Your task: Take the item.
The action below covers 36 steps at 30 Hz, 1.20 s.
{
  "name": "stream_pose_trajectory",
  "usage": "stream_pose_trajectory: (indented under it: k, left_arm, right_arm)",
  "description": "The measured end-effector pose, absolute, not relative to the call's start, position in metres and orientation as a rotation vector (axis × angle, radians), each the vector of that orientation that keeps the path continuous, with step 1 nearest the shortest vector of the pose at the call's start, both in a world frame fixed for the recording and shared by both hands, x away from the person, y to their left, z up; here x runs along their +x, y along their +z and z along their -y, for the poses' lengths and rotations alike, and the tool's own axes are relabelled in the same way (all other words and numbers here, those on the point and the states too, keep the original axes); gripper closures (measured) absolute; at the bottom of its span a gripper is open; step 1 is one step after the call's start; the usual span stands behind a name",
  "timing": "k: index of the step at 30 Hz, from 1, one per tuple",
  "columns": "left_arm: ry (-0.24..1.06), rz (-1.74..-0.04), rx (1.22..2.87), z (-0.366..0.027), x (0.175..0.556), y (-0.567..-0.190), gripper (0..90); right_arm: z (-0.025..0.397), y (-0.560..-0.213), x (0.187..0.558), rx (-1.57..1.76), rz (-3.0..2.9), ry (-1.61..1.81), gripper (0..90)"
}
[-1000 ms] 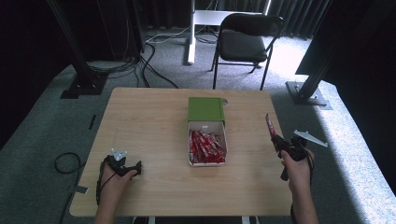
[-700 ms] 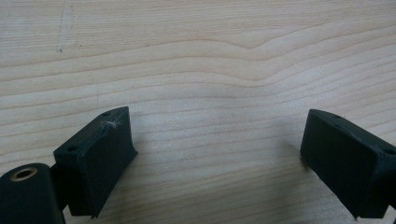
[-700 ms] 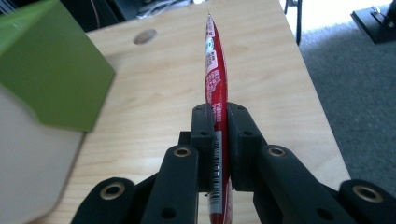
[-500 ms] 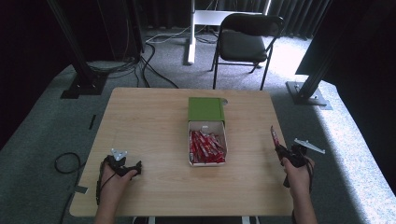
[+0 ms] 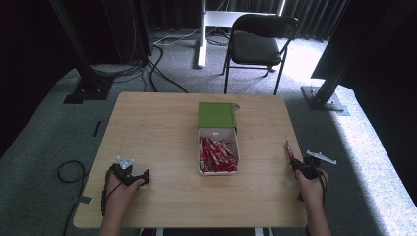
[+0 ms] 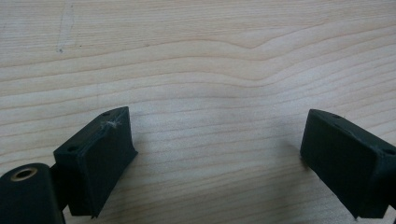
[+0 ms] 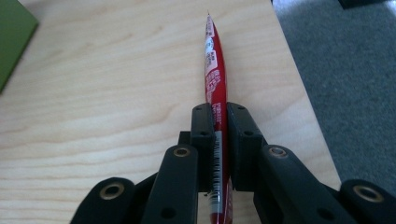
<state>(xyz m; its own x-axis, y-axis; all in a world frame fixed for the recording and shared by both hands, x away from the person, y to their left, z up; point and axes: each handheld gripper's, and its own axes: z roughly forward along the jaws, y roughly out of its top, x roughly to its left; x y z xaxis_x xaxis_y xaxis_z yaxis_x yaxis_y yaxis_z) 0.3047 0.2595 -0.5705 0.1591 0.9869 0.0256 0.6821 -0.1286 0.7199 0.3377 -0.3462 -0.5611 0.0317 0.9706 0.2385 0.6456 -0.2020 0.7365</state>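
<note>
Red sachet (image 7: 215,88), clamped in right gripper (image 7: 219,140): white print + barcode along its side, too small & blurred to read. No other legible text, brand, no. or sign.

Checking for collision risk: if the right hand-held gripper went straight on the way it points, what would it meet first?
Probably nothing: the right hand-held gripper, shut on a red stick sachet, points along bare light wooden table toward its far edge, though depth is unclear.

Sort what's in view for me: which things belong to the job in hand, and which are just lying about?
In the job:
- red sachet, clamped in the right claw
- white box of red sachets
- green lid
- left claw, open over bare table

Lying about:
- chair
- floor cables
</note>
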Motion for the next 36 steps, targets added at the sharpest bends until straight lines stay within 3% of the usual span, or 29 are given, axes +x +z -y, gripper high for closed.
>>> stream_pose_trajectory:
  k: [9,15,20,30,36]
  left_arm:
    - [0.701,-1.581,1.877,-0.259,0.305,-0.57,10.3]
    - [0.701,-1.581,1.879,-0.26,0.305,-0.57,10.3]
    - [0.701,-1.581,1.877,-0.259,0.305,-0.57,10.3]
    - [0.701,-1.581,1.877,-0.259,0.305,-0.57,10.3]
    - [0.701,-1.581,1.88,-0.26,0.305,-0.57,10.3]
  right_arm:
    - [0.345,-0.562,0.337,1.885,-1.665,1.024,78.6]
    - [0.344,-0.563,0.337,1.859,-1.716,1.05,71.2]
    - [0.341,-0.562,0.337,1.814,-1.764,1.05,56.2]
    - [0.337,-0.558,0.336,1.745,-1.799,1.091,35.1]
    - [0.333,-0.556,0.337,1.73,-1.818,1.103,27.8]
